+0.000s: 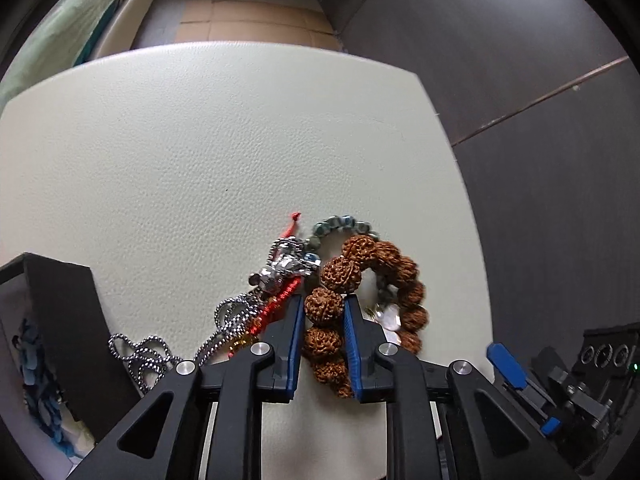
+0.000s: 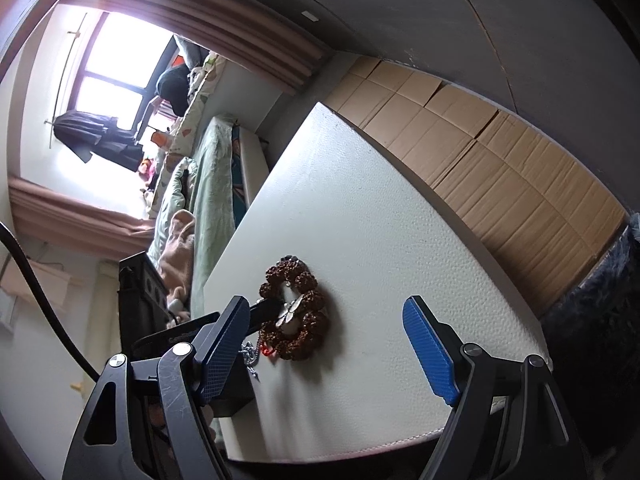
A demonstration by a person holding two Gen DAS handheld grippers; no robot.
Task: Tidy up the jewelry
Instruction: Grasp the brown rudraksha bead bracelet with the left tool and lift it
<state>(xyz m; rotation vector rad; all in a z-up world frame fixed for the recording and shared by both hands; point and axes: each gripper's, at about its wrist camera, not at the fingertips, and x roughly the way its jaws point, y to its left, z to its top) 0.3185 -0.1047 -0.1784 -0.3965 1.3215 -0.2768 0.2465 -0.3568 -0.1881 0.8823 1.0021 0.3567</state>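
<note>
A bracelet of big brown knobbly beads (image 1: 336,274) lies on the white leather-like tabletop (image 1: 200,152), tangled with a grey-green bead bracelet (image 1: 340,226), a red cord (image 1: 280,304), a silver charm (image 1: 284,266), a silver chain (image 1: 152,354) and a clear pendant (image 1: 390,316). My left gripper (image 1: 323,312) points steeply down, its blue pads pressed on either side of one brown bead. In the right wrist view the brown bracelet (image 2: 280,276) shows on the table, with the left gripper's dark finger at its left. My right gripper (image 2: 326,302) hovers wide open, holding nothing.
A black jewelry box (image 1: 68,320) stands open at the left, holding blue pieces (image 1: 36,380). The table's edge (image 2: 360,446) runs close under my right gripper. Cardboard sheets (image 2: 500,160) lie beyond the table, and a bed (image 2: 208,168) stands to the left.
</note>
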